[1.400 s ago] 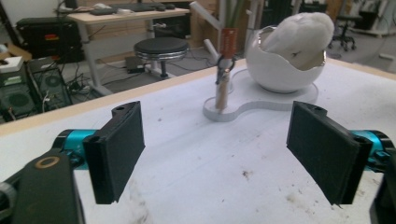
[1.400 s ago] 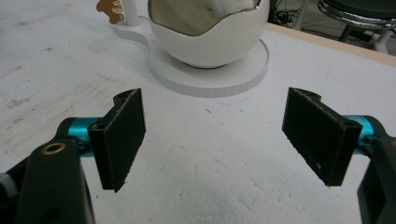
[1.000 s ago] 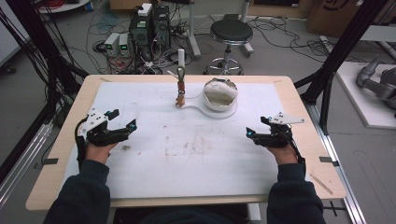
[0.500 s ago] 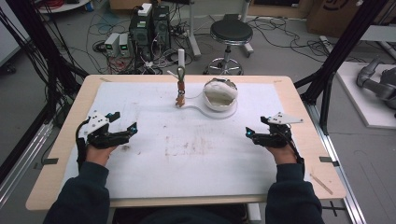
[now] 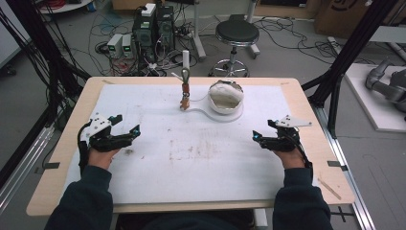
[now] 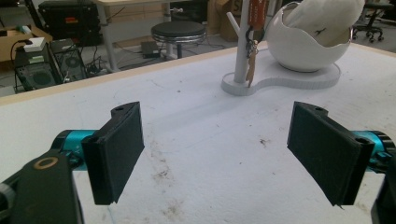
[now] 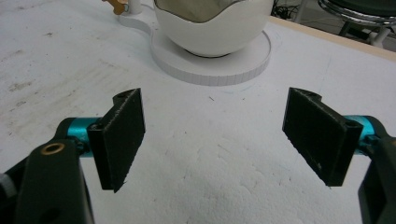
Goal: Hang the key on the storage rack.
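Note:
A white egg-shaped bowl (image 5: 226, 97) with pale cloth inside stands on a white base (image 5: 210, 114) at the far middle of the table. On the same base rises a thin white post (image 5: 185, 72) with a key ring and brown tag (image 5: 184, 99) hanging from it. My left gripper (image 5: 128, 132) rests at the table's left, open, nothing between its jaws. At the right, my right gripper (image 5: 257, 139) is open and empty too. In the left gripper view the post (image 6: 243, 46) and bowl (image 6: 312, 39) lie ahead; in the right gripper view the bowl (image 7: 215, 28) is close ahead.
The table has a white, stained mat (image 5: 191, 148) inside a wooden rim (image 5: 67, 139). Behind the table are a round stool (image 5: 236, 33), computer boxes (image 5: 153, 26) and floor cables. Black frame posts (image 5: 335, 72) stand at both sides.

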`<state>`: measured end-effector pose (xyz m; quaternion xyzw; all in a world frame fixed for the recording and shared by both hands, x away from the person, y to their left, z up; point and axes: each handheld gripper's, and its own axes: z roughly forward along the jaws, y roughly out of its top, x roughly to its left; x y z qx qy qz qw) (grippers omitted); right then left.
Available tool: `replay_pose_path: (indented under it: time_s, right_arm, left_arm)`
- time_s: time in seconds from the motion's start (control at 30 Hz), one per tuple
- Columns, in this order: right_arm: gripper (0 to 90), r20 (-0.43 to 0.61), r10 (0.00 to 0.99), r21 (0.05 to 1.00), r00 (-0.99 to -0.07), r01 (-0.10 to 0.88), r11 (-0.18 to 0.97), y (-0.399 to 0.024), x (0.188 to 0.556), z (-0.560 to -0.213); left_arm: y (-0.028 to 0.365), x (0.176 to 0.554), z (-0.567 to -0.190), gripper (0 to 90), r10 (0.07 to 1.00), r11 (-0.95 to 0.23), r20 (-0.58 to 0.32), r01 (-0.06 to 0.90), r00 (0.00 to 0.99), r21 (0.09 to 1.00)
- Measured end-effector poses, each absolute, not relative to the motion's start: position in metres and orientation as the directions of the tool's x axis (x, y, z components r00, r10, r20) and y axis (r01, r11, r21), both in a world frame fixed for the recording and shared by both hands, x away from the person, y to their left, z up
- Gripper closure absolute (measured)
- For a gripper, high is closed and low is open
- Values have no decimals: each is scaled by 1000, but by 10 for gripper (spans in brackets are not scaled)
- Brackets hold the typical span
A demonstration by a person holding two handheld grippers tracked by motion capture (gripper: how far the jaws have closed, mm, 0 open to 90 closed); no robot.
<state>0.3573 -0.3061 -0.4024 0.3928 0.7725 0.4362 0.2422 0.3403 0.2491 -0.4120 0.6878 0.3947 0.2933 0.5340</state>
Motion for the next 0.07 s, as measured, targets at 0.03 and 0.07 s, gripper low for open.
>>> replay_pose_path:
  time_s: [0.03,0.07]
  right_arm:
    - [215,-29,817,864,-576,397,311,-306,357,-403]
    - [215,-26,818,864,-575,399,308,-306,357,-403]
  left_arm:
    - [249,340,-412,184,856,-120,-17,230,516,966]
    - [249,341,-412,184,856,-116,-21,233,516,966]
